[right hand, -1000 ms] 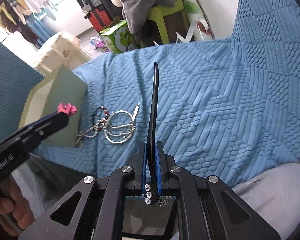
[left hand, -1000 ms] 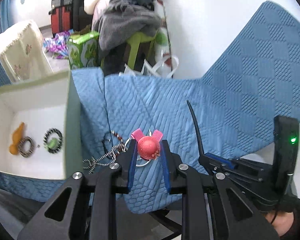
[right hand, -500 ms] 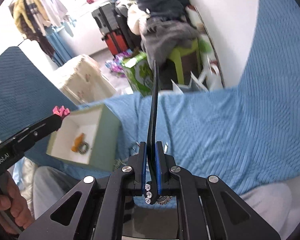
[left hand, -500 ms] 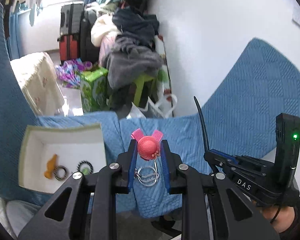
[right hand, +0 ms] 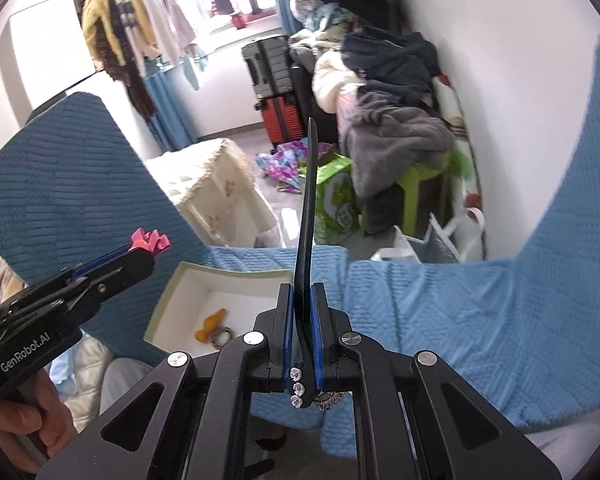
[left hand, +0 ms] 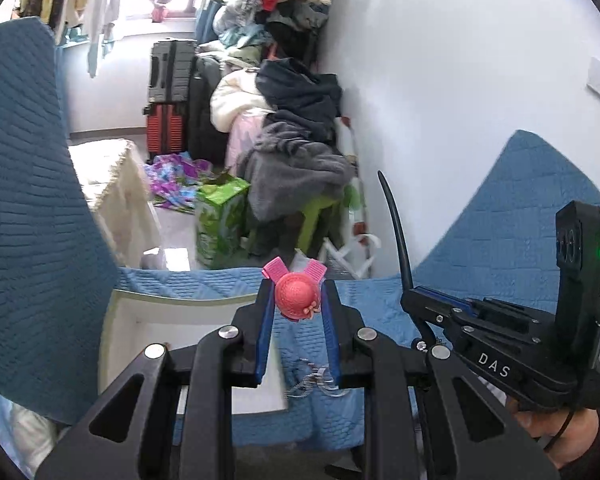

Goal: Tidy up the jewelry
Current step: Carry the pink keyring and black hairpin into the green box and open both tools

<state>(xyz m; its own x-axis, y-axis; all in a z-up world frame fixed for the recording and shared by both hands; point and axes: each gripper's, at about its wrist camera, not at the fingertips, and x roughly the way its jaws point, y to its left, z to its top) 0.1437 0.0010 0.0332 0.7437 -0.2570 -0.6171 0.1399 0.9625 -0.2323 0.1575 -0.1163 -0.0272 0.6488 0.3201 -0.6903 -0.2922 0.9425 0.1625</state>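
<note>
Left gripper [left hand: 296, 300] clamps pink hair clip [left hand: 296, 298], right gripper [right hand: 301, 320] pinches black hairpin [right hand: 306, 216]; both raised, likely bound for box [right hand: 188, 280].

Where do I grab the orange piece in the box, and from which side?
Pinch the orange piece across its narrower far end, down from above: it lies flat, the box walls block the sides, and a striped ring crowds its wider end.
</note>
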